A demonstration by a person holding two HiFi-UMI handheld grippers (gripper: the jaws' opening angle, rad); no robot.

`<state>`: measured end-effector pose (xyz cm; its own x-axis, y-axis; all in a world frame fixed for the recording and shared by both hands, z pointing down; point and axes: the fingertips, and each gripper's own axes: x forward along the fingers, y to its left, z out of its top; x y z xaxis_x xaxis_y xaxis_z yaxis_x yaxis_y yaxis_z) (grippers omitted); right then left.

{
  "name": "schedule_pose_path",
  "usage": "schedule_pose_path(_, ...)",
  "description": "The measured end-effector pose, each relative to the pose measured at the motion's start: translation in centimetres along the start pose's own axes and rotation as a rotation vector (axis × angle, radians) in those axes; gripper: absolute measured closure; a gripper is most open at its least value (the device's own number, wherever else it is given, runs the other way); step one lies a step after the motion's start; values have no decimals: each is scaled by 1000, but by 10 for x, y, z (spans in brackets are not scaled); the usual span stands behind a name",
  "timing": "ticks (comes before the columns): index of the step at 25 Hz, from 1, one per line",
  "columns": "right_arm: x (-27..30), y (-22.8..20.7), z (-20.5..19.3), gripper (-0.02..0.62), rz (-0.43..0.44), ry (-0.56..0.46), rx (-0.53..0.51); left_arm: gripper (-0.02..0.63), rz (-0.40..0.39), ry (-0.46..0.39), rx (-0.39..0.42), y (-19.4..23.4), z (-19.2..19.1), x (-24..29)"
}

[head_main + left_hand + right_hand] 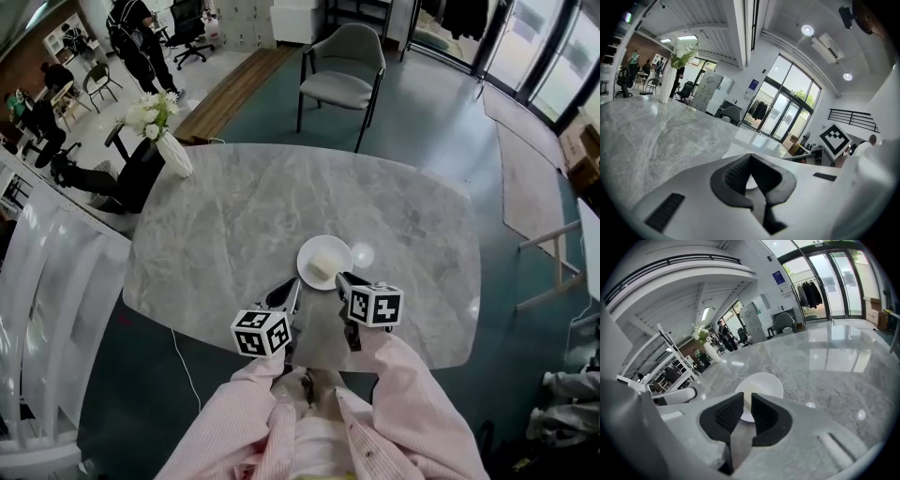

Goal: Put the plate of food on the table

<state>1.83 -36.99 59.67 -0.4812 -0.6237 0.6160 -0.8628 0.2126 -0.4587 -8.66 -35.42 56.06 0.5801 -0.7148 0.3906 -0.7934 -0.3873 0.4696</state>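
A white plate point(324, 262) rests on the grey marble table point(225, 216), near its front edge, with a pale yellow block of food point(324, 267) on it. Both grippers hover just on my side of the plate, apart from it. My left gripper point(286, 292) is at the plate's near left, its pads meeting at the tips around nothing point(750, 157). My right gripper point(341, 279) is at the near right; its pads stand a narrow gap apart point(746, 397), with nothing between them. Beyond them lies the plate point(761, 383), not gripped.
A white vase of flowers point(167, 136) stands at the table's far left corner. A grey chair point(345, 70) sits beyond the far edge and a white slatted chair point(47, 281) at the left. People are far off at the upper left.
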Motion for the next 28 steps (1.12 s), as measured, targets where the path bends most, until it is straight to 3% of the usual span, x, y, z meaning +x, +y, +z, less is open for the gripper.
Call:
schedule_pose_path(2,-11,9,7,585,27,-26,-36,614,-9,-14,19,-4,6,-8)
schedule_pose_path(12,-57,48,46,589,200,-185,-52,614,-32,-112,132,-24,55,-30)
schedule_pose_path(23,-91,77,81,589,279,-349,-196,614,-38,-275,189,-34,106,-64)
schedule_pose_path(28,-110,81,102,591,272,-446,-215,614,5,-354,217,-32,131,-80)
